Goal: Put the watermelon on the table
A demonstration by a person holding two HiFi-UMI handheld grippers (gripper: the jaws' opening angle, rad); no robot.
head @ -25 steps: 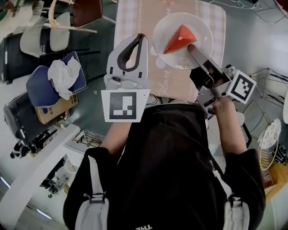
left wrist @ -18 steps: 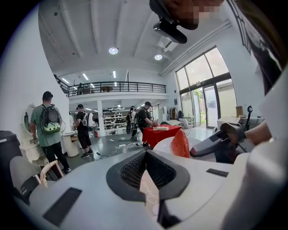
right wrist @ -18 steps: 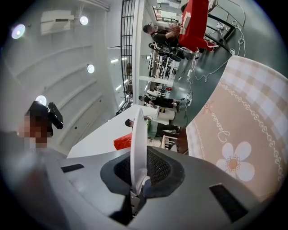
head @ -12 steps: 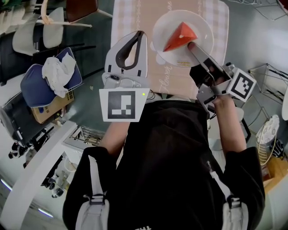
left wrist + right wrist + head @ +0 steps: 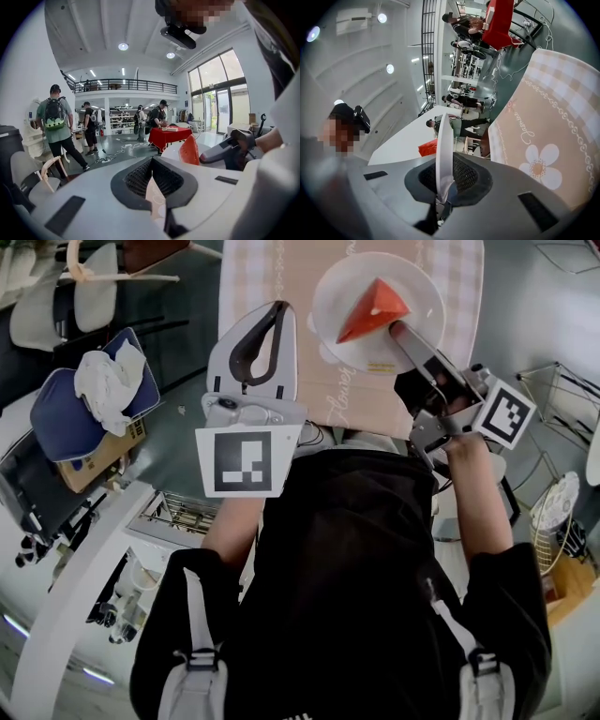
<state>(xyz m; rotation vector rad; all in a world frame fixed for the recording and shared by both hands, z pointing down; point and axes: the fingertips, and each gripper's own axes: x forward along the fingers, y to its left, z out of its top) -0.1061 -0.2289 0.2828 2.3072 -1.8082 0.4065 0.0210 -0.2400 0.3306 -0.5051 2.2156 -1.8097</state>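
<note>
Head view: right fingers (image 5: 417, 348) grip plate (image 5: 337, 285) (bearing watermelon (image 5: 373, 307)) over table (image 5: 272, 268); left fingers (image 5: 289, 352) shut.

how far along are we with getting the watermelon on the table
Done: the watermelon sits on a plate, and the right tool is clamped on the plate's rim. In hand: the plate is over the table; whether it touches isn't clear. Left: set it down and let go. The left tool is shut and empty.
</note>
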